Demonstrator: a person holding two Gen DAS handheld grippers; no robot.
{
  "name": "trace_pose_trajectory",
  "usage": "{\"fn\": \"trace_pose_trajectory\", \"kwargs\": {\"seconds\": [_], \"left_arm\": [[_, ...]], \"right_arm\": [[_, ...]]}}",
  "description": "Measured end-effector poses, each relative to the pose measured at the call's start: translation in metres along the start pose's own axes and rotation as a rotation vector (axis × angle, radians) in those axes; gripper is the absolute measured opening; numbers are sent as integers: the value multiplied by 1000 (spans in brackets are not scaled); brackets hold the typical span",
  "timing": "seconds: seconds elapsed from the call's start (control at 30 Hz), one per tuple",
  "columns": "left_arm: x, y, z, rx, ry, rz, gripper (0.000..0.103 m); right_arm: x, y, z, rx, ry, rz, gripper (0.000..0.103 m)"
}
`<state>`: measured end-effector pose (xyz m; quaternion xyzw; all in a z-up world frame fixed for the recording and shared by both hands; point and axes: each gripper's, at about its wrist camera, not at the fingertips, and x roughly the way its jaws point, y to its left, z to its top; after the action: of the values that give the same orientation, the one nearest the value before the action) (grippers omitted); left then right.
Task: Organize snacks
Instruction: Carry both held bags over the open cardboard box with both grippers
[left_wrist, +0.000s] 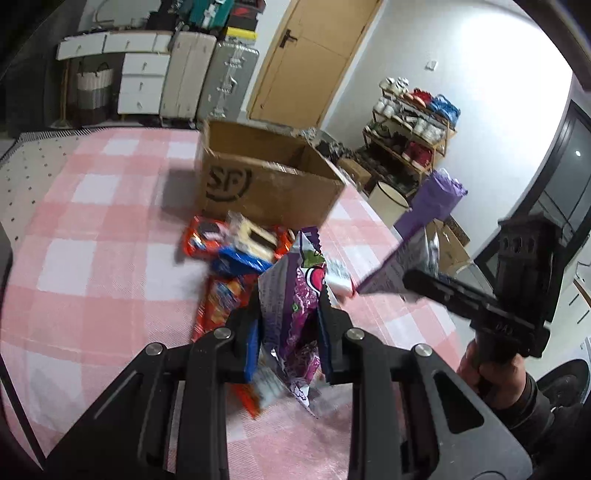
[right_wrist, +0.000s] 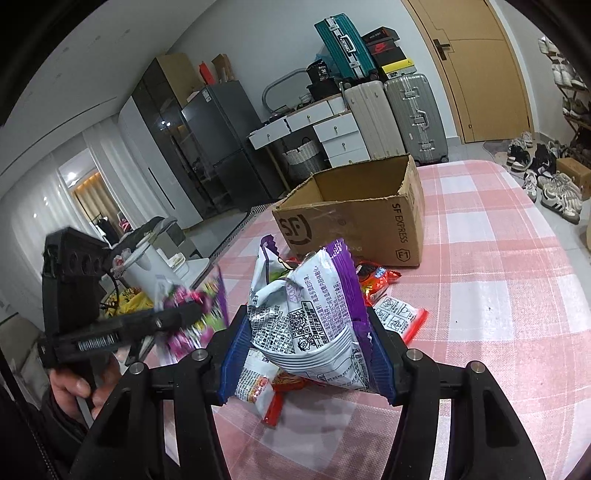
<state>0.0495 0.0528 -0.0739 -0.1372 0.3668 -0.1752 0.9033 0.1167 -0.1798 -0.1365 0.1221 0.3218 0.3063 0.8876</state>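
Left tongs (left_wrist: 290, 325): clamped together on a purple snack bag (left_wrist: 291, 295), pinched narrow between the blue pads (left_wrist: 251, 350). Bag stands up out of the grip, its lower corner hanging below the pads, lifted clear of the pink checked cloth (left_wrist: 92, 240).

Right tongs (right_wrist: 304, 343): clamped on a second bag, white and purple (right_wrist: 314, 314), its printed back facing the camera. It fills the gap from pad to pad, puffed up above them. In the left view this bag shows as a purple slab (left_wrist: 417, 240) sticking up from the right tongs, off to the right of the first bag.

A hand (right_wrist: 77, 387) grips the left tool's handle.

Loose packets (left_wrist: 229, 254), red, orange and blue, lie in a heap on the cloth beneath and just beyond both sets of tongs. Cardboard box (right_wrist: 354, 218), open top, sits behind the heap, near it. Worktop or bed under the cloth: cannot tell.
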Motion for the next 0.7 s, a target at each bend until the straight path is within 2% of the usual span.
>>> {"fn": "trace_pose_trajectory", "kwargs": {"seconds": [0.17,0.37,0.7], "left_arm": [[-20,10,23,6,-53,35,22],[-35,3,49,44,-94,49,22],[-29,-8,92,62,-108,25,22]], "right_arm": [[1,2,3,-5,2,-3,59],[3,9,14,-36,-8,-4,59],[18,13,44,-55,-23,5,59]]}}
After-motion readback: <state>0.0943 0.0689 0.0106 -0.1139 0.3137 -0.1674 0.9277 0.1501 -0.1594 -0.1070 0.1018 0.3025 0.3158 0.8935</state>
